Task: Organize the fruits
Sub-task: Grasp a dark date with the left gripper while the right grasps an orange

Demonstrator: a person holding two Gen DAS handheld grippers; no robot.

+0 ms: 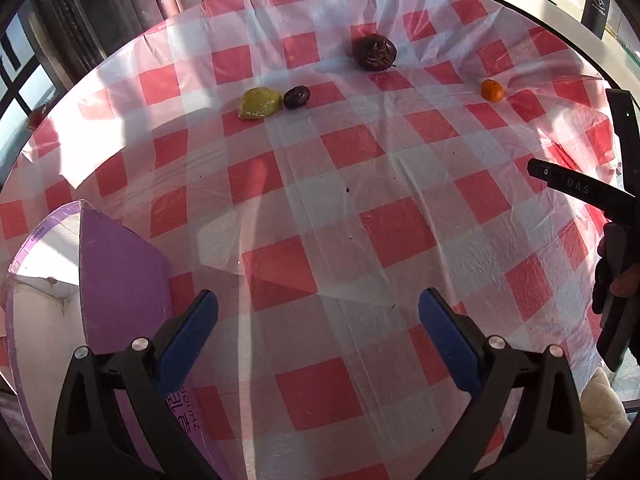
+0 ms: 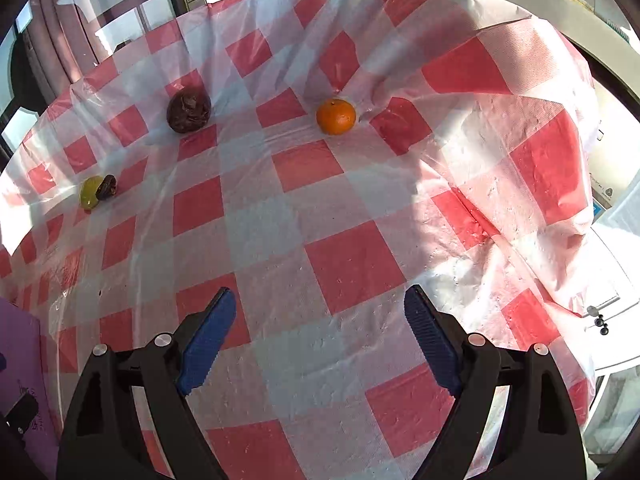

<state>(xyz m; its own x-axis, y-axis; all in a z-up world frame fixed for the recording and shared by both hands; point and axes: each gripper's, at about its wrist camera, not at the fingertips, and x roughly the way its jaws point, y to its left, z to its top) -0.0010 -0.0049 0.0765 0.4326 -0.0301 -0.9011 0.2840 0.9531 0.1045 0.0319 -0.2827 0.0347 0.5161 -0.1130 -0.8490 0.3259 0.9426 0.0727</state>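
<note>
On the red-and-white checked plastic tablecloth (image 1: 360, 220), a yellow-green fruit (image 1: 259, 103) touches a small dark wrinkled fruit (image 1: 297, 97); right of them lie a large dark wrinkled round fruit (image 1: 375, 51) and a small orange mandarin (image 1: 491, 90). A purple-rimmed box (image 1: 120, 280) sits at the cloth's near left. The left gripper (image 1: 318, 304) and the right gripper (image 2: 318, 300) both gape wide, holding nothing.

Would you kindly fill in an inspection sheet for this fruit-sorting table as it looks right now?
Surface: checked tablecloth, wrinkled, bunched at the right edge.
Job's things: yellow fruit touching small dark fruit; large dark fruit and orange apart; purple box at the left, open.
Clutter: nothing seen.
Grippers: left gripper and right gripper open, fingers empty.
Cables: nothing seen.
Surroundings: windows behind the table.
</note>
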